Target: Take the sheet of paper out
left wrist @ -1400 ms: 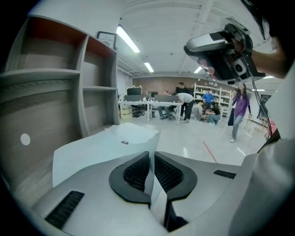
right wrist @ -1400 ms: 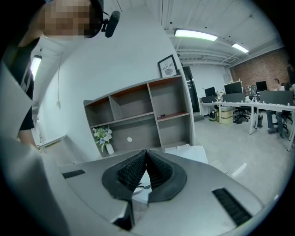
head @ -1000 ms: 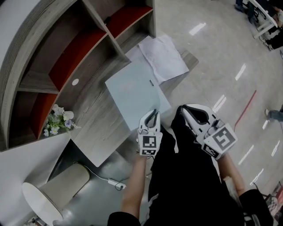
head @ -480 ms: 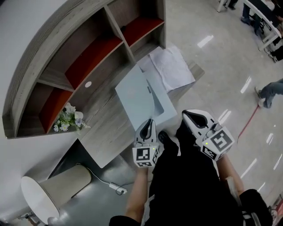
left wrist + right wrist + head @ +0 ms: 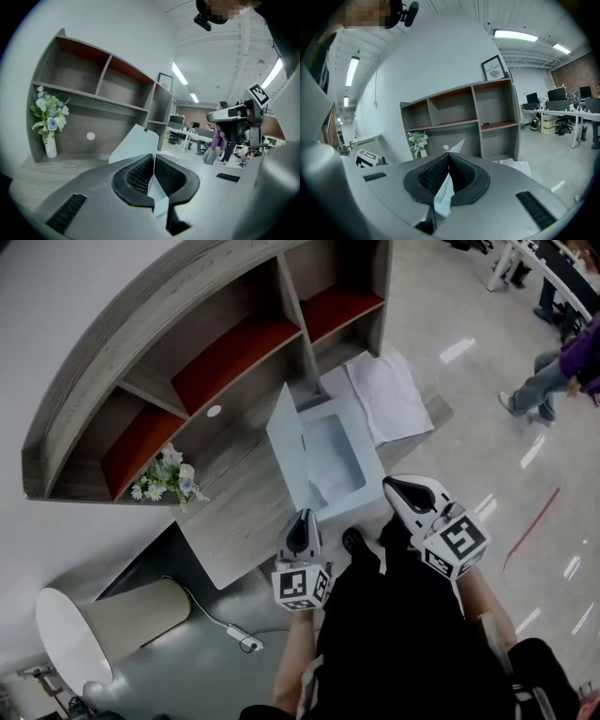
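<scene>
folder (image 5: 342, 460) opened, cover upright | loose papers (image 5: 389, 399) behind | flowers (image 5: 167, 479) left

Left gripper (image 5: 302, 517), right gripper (image 5: 390, 485) — fingers (image 5: 136, 176) each pinching a sheet (image 5: 443, 194)

The folder (image 5: 330, 461) at mid-frame is pale blue. The crumpled paper (image 5: 384, 395) to its upper right is white. The table (image 5: 234, 512) is grey wood grain, and the shelf (image 5: 234, 348) matches it, with red inner panels. The flowers (image 5: 167, 482) are white and pale blue with green leaves.
</scene>
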Action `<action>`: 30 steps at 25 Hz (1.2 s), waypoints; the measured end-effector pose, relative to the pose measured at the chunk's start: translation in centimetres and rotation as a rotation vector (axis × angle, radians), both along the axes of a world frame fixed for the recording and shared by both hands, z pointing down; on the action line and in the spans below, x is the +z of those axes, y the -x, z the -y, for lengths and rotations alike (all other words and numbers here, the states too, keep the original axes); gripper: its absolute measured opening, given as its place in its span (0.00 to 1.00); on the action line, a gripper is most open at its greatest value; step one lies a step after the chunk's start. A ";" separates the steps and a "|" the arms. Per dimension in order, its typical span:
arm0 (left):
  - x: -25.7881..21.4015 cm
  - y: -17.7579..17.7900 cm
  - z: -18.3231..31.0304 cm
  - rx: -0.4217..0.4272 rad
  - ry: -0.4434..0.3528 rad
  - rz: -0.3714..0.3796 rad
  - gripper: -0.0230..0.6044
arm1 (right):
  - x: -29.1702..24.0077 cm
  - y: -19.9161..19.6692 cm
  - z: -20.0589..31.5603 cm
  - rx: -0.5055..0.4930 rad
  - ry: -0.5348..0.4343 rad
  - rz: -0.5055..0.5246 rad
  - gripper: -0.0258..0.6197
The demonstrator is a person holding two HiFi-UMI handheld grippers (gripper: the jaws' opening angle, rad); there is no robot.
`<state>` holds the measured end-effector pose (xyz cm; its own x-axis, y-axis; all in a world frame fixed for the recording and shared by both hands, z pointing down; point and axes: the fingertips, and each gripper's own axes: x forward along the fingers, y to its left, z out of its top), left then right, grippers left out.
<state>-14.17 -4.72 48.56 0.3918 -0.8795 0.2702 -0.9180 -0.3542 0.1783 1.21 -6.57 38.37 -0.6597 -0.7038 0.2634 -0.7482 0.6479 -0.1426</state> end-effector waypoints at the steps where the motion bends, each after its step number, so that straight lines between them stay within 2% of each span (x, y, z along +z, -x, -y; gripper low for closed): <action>1: 0.0 0.6 -0.1 -0.015 0.000 0.000 0.07 | 0.0 0.5 0.2 -0.012 -0.003 -0.002 0.06; 10: 0.0 5.7 -1.2 -0.154 0.013 -0.010 0.06 | 0.1 5.3 1.3 -0.123 -0.022 -0.026 0.06; 15: 0.3 7.5 -1.7 -0.204 0.031 -0.015 0.06 | 1.8 8.1 2.0 -0.178 0.015 -0.074 0.06; 21: 0.8 8.8 -2.2 -0.239 0.055 -0.001 0.06 | 5.5 11.1 2.8 -0.263 0.054 -0.188 0.06; 30: 1.3 10.2 -2.5 -0.267 0.083 0.002 0.06 | 13.2 14.0 5.0 -0.303 0.153 -0.347 0.06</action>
